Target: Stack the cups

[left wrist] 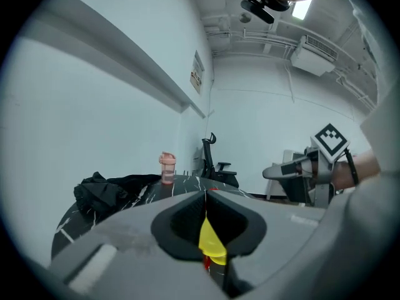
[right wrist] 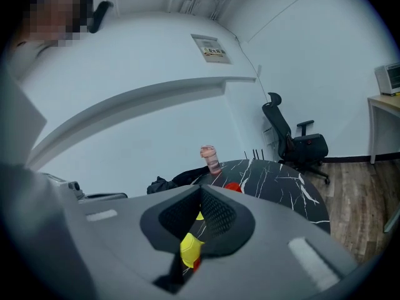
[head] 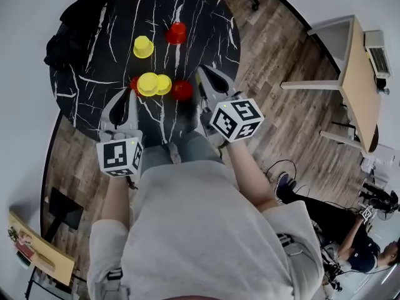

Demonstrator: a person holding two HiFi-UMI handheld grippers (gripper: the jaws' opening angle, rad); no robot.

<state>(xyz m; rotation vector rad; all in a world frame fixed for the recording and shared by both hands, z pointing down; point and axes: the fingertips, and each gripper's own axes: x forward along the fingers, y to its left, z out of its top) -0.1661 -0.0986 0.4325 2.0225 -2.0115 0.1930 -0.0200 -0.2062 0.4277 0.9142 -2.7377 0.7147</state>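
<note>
Several yellow and red cups stand upside down on the black marble table [head: 94,74]. My left gripper [head: 132,94] [left wrist: 205,195] is shut on the wall of a yellow cup [head: 148,84] [left wrist: 211,239], which looks larger than the others and raised above a red cup [head: 133,84] [left wrist: 206,262]. Beside it are another yellow cup [head: 164,84] and a red cup [head: 182,90]. Farther back stand a yellow cup [head: 143,46] and a red cup [head: 177,33]. My right gripper [head: 203,74] [right wrist: 200,189] is shut and holds nothing, just right of the cluster.
A black heap of clothing [head: 69,36] [left wrist: 106,189] and a pink bottle [left wrist: 167,167] [right wrist: 210,158] occupy the table's far left. An office chair [right wrist: 294,139] stands beyond the table. A wooden desk [head: 359,80] and a seated person [head: 350,242] are off to the right.
</note>
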